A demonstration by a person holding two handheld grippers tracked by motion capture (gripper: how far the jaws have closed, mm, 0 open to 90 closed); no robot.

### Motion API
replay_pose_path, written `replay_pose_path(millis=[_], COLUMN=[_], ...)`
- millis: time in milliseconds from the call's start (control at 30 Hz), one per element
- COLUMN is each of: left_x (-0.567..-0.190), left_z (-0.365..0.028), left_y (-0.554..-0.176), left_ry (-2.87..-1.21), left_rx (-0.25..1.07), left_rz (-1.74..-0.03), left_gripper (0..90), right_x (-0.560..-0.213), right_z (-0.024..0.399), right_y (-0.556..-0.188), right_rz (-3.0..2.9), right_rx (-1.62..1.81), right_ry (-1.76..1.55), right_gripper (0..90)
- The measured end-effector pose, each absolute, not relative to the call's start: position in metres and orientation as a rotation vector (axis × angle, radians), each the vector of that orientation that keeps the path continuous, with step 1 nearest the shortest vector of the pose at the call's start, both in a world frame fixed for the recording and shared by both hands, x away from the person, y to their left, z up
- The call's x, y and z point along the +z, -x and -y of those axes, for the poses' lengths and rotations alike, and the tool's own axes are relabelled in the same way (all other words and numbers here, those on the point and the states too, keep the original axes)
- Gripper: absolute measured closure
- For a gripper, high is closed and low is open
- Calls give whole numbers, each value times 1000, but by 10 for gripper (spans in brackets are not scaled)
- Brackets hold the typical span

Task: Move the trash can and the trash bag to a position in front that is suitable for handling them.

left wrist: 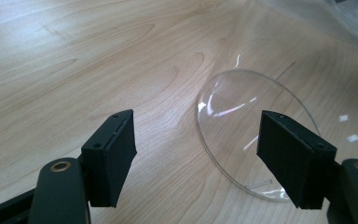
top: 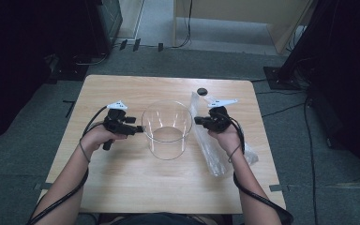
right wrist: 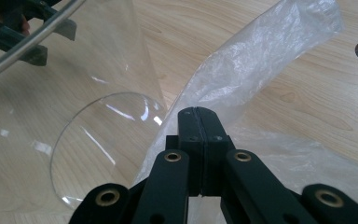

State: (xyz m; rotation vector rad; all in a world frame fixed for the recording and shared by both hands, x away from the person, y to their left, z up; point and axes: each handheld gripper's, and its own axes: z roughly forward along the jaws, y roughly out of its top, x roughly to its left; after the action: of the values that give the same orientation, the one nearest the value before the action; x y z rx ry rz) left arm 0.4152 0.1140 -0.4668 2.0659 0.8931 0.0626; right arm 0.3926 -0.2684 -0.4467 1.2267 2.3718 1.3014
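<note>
Your right gripper [right wrist: 198,116] has its jaws pressed together on the edge of the clear plastic bag [right wrist: 261,60], which trails across the table [top: 122,187] beneath your hand. The clear cylinder [top: 167,129] stands between both grippers, blocking the way. Your left gripper [left wrist: 196,154] hangs wide open, holding nothing, just beside its wall.

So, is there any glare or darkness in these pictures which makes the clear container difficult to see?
High view: the room edges are very dark and the clear container shows mainly by its bright rim. Left gripper view: white glints on its round base. Right gripper view: streak reflections on its wall, and the plastic bag looks washed out.
</note>
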Motion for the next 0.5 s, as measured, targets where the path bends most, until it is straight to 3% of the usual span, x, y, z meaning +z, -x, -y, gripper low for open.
replay_pose_path(millis=[400, 500], left_x=[-454, -451], left_z=[-113, -113], left_y=[-410, -410], left_ry=[-2067, -2057], left_rx=[102, 109], left_rz=[-846, -853], left_gripper=[274, 309], right_x=[-434, -430], right_z=[263, 263], right_y=[-389, -388], right_rz=[-2386, -2384], right_rx=[1321, 1326], right_ry=[-1195, -1191], right_gripper=[900, 900])
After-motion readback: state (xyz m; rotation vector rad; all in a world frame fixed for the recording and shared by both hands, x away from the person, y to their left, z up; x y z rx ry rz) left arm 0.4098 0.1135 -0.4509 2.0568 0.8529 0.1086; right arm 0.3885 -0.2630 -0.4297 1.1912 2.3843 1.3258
